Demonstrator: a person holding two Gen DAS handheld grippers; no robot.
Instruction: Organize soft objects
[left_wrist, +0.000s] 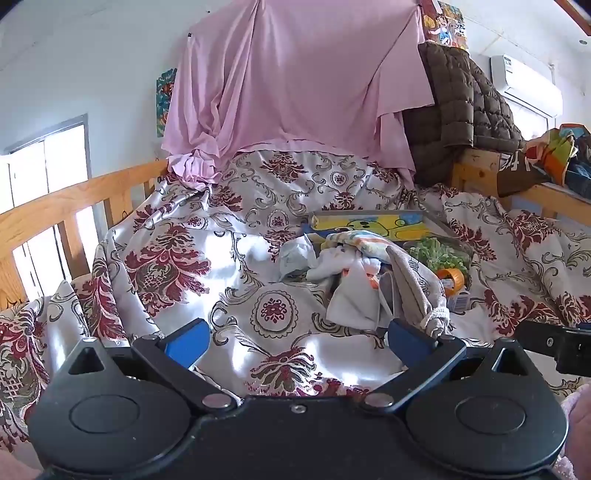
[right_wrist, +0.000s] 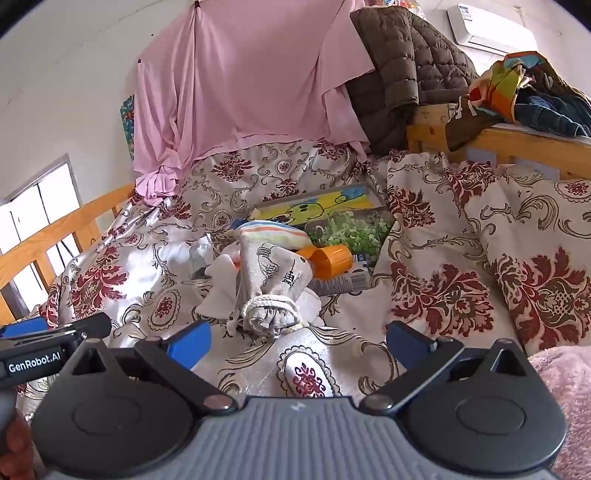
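We hold both tools low over the bed, tilted down toward the heap, and neither has taken anything: the left gripper (left_wrist: 297, 341) stands with its jaws spread wide over bare bedspread (left_wrist: 177, 266), and the right gripper (right_wrist: 299, 341) is just as wide, with only the patterned cover between its blue pads. The soft things lie bunched in the middle of the bed, we judge because they were tipped there for sorting. Nearest us is one beige drawstring pouch (right_wrist: 269, 280), its neck tied with cord and pointing at the right tool, which makes it the easy first pick. Around it we count one white cloth (left_wrist: 354, 299), one striped cloth (right_wrist: 273, 232) and one crumpled pale wad (left_wrist: 295, 254); there may be more folded underneath, which we cannot tell. Among them are hard items: one orange-capped bottle (right_wrist: 328, 260) on its side and one shallow tray with a yellow cartoon picture (right_wrist: 317, 206). The tray looks to us like the likely place for the sorted pieces.
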